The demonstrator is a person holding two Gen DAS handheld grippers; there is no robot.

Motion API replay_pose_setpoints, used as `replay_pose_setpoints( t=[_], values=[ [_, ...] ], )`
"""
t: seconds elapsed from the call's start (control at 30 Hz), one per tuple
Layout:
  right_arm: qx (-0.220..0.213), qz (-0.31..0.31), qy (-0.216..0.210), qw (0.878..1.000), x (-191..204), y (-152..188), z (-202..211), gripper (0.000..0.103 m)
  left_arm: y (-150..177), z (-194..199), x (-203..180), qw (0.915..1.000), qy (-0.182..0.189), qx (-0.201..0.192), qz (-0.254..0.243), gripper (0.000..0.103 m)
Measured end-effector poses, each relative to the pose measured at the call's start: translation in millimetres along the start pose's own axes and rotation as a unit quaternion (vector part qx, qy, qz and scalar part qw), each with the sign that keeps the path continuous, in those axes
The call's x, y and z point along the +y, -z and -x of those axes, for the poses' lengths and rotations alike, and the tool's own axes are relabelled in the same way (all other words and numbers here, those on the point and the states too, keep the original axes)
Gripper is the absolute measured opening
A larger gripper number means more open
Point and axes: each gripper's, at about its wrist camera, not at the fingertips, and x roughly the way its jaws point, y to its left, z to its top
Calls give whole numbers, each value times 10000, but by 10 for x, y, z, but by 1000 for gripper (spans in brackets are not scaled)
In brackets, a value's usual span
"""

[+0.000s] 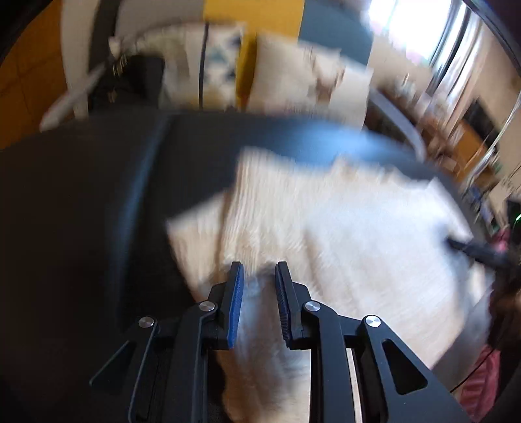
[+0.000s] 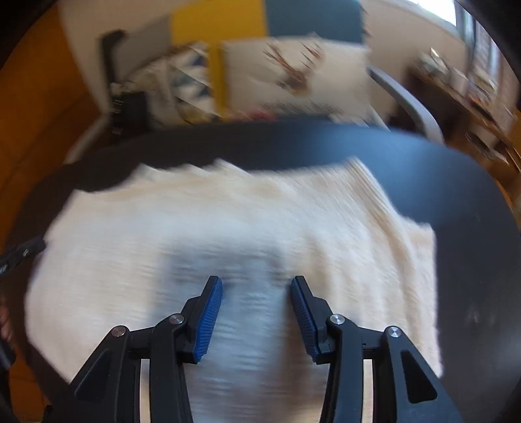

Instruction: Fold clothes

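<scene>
A cream ribbed knit garment (image 1: 325,227) lies spread flat on a dark round table (image 1: 97,211), blurred by motion. My left gripper (image 1: 259,271) hovers over the garment's near left part; its blue pads stand a narrow gap apart with nothing pinched between them. In the right wrist view the same garment (image 2: 228,227) covers the middle of the table (image 2: 456,201). My right gripper (image 2: 257,283) is above its near middle, open, casting a shadow on the cloth. The other gripper's black tip shows at each view's edge: the right one (image 1: 472,249), the left one (image 2: 19,252).
Behind the table stand cushions (image 2: 293,75), a yellow and blue wall panel (image 2: 215,19) and a grey chair arm (image 2: 410,101). A wooden floor (image 2: 39,97) shows at the left. A bright window (image 1: 416,26) and cluttered shelves (image 1: 456,136) are at the right.
</scene>
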Motion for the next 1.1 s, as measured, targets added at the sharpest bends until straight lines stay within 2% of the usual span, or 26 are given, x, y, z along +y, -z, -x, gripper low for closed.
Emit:
replay_pose_setpoints(
  t=[0.07, 0.13, 0.2, 0.27, 0.37, 0.47, 0.57, 0.67, 0.73, 0.8, 0.83, 0.87, 0.9, 0.93, 1.0, 1.03, 1.1],
  values=[
    [-28, -316, -339, 9989, -148, -18, 81, 42, -10, 24, -29, 9999, 63, -94, 1, 22],
    [-114, -433, -535, 9976, -220, -75, 188, 43, -77, 89, -36, 9993, 289, -236, 73, 22],
    [-197, -187, -517, 9983, -175, -175, 255, 43, -173, 64, -111, 9988, 412, -276, -26, 22],
    [-253, 32, -575, 9980, -87, -280, 252, 44, -229, -64, -228, 9990, 358, -137, -247, 22],
    [-115, 361, -681, 9970, 138, -415, 135, 44, -307, -236, -381, 9980, 311, 55, -554, 22],
    [91, 971, -968, 9905, 535, -494, 18, 45, -387, -315, -417, 9971, 269, 233, -680, 23],
    [304, 1557, -794, 9841, 912, -560, -208, 45, -508, -417, -408, 9962, 372, 470, -632, 32],
    [777, 1879, -576, 9774, 1101, -558, -500, 46, -596, -543, -435, 9941, 480, 760, -609, 44],
    [849, 1871, -568, 9770, 1116, -547, -596, 50, -586, -597, -509, 9928, 399, 819, -783, 50],
    [826, 1814, -615, 9780, 1116, -544, -640, 50, -547, -623, -612, 9911, 196, 748, -1085, 52],
    [796, 1820, -630, 9781, 1113, -535, -640, 49, -522, -633, -673, 9893, 67, 696, -1277, 49],
    [733, 1839, -635, 9781, 1113, -518, -633, 46, -502, -635, -721, 9878, -28, 644, -1418, 42],
    [656, 1870, -630, 9781, 1120, -496, -626, 36, -492, -616, -737, 9880, -30, 591, -1429, 25],
    [582, 1898, -616, 9782, 1128, -474, -617, 24, -483, -597, -753, 9881, -33, 537, -1440, 13],
    [458, 1935, -566, 9784, 1147, -452, -589, 18, -477, -560, -750, 9894, -4, 438, -1383, 6],
    [407, 1946, -538, 9786, 1157, -449, -574, 9, -476, -537, -738, 9904, 23, 374, -1332, 6],
    [318, 1957, -485, 9790, 1177, -451, -543, 7, -472, -466, -719, 9920, 82, 159, -1246, 5]
  ],
)
